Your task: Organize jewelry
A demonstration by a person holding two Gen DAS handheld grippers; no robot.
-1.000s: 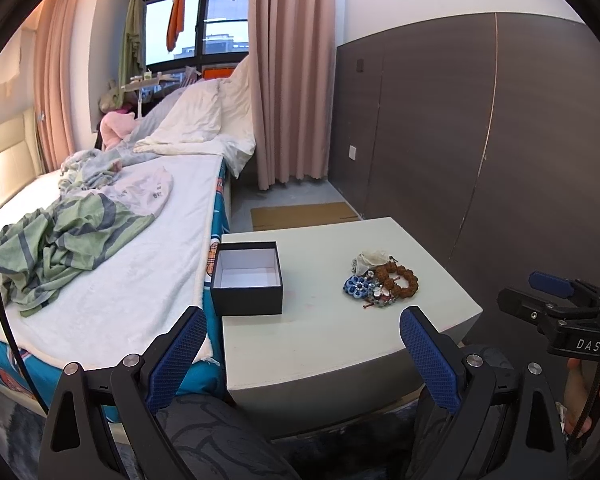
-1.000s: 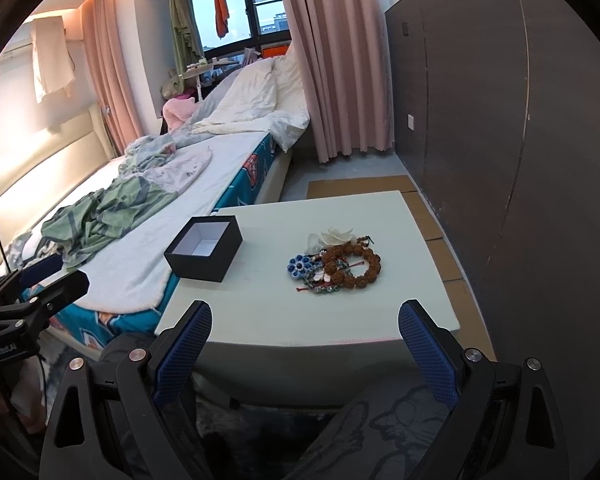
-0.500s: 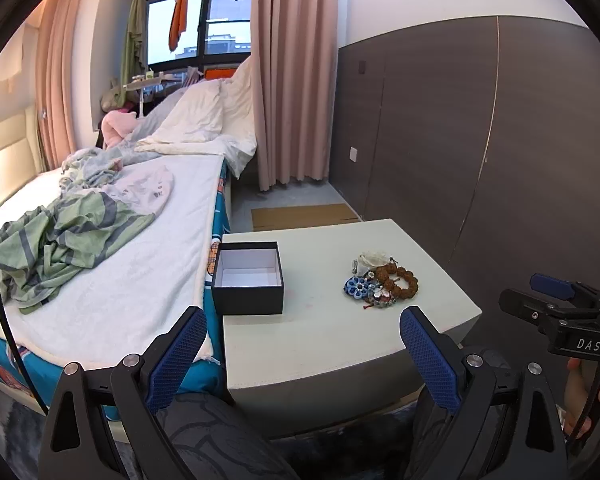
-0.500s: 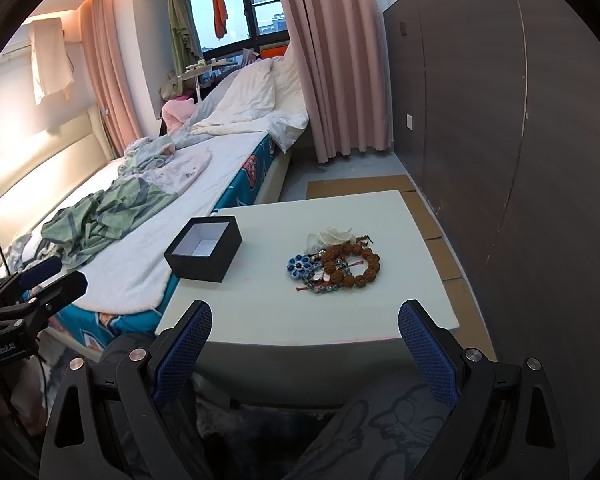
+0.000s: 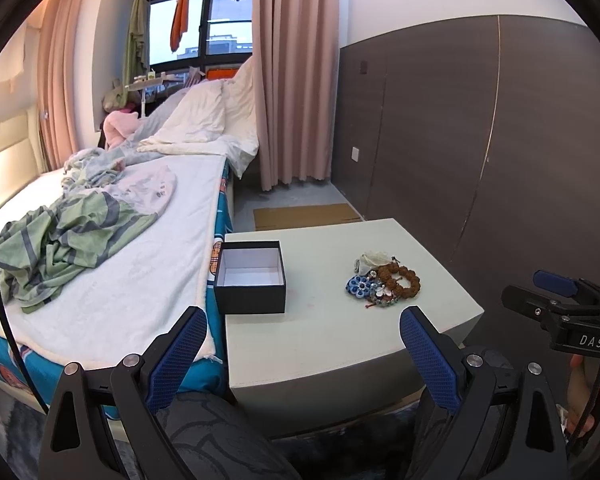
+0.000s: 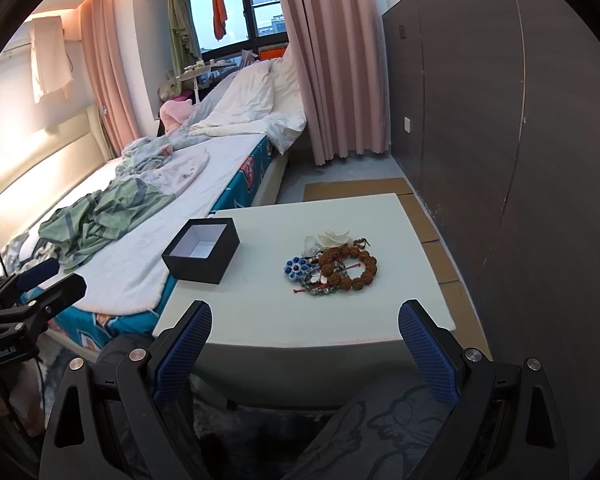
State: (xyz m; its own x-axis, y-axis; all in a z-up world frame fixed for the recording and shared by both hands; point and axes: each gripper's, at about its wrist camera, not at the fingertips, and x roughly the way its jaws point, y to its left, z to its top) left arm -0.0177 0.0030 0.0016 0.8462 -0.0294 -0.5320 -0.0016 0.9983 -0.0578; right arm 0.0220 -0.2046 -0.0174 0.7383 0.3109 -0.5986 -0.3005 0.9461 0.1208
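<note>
A small pile of jewelry (image 5: pixel 384 282) (image 6: pixel 332 266) lies on the pale low table (image 5: pixel 340 340) (image 6: pixel 280 312): a brown bead bracelet (image 6: pixel 350 267), a blue flower piece (image 6: pixel 296 269) and a white one (image 6: pixel 332 238). An open black box (image 5: pixel 251 276) (image 6: pixel 202 254) with a white inside stands at the table's left side, empty. My left gripper (image 5: pixel 302 328) is open, held short of the table's near edge. Just as far back, my right gripper (image 6: pixel 304 324) is open too, with nothing between its fingers. The right gripper (image 5: pixel 560 300) also shows at the left wrist view's right edge.
A bed (image 5: pixel 120 260) with crumpled clothes and white bedding runs along the table's left side. A dark panelled wall (image 6: pixel 520 160) stands close on the right. Cardboard sheets (image 6: pixel 432 232) lie on the floor beside the table. A person's knees (image 5: pixel 220 440) are below the grippers.
Both grippers have drifted slightly, so the table and jewelry sit a touch nearer and higher in view. Nothing on the table has moved.
</note>
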